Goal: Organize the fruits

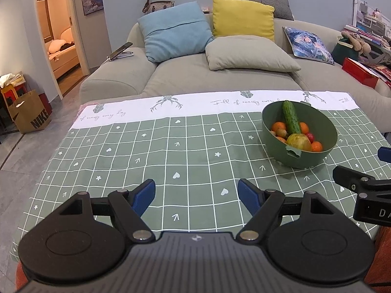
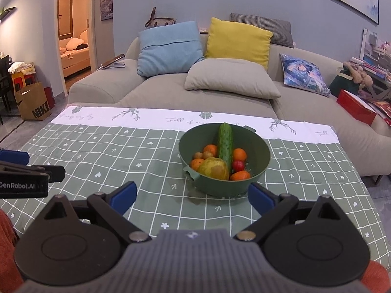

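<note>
A green bowl [image 2: 259,168] stands on the checked tablecloth [image 2: 97,156], at the right in the left wrist view [image 1: 325,127]. It holds a cucumber [image 2: 225,144] leaning on the far rim, several oranges [image 2: 239,154], a yellow-green pear [image 2: 213,168], a small red fruit [image 2: 238,164] and small brown fruits [image 2: 198,155]. My right gripper [image 2: 193,196] is open and empty just in front of the bowl. My left gripper [image 1: 196,196] is open and empty over bare cloth, left of the bowl.
A grey sofa [image 2: 156,92] with blue [image 2: 168,48], yellow [image 2: 237,39] and beige [image 2: 229,77] cushions stands behind the table. A Nike paper bag [image 2: 33,105] sits on the floor at the left. Red boxes and books [image 2: 356,107] lie at the right.
</note>
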### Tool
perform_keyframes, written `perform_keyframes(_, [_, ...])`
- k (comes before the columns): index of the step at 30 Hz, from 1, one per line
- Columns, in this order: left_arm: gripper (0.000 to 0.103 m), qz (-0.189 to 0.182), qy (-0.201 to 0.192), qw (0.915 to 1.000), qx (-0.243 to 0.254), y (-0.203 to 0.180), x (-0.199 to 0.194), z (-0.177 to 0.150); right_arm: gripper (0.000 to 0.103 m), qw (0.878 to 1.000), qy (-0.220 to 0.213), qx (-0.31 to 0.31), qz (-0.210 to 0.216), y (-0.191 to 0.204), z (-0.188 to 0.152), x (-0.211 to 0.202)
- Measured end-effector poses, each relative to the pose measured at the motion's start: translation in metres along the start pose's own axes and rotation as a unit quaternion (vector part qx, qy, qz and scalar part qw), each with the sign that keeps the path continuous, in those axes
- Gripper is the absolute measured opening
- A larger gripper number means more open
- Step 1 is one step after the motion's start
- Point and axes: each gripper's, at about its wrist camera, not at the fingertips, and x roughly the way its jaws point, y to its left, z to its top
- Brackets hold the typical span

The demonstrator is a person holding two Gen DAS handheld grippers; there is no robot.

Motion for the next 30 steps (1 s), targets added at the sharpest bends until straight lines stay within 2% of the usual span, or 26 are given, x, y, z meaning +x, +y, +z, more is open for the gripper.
perform_keyframes(30, [0.090, -0.003, 0.007, 1.0000, -0.002, 0.0003, 0.0007, 0.0008, 0.095, 1.000, -0.006, -0.006, 0.002, 0.0020, 0.0000, -0.0050])
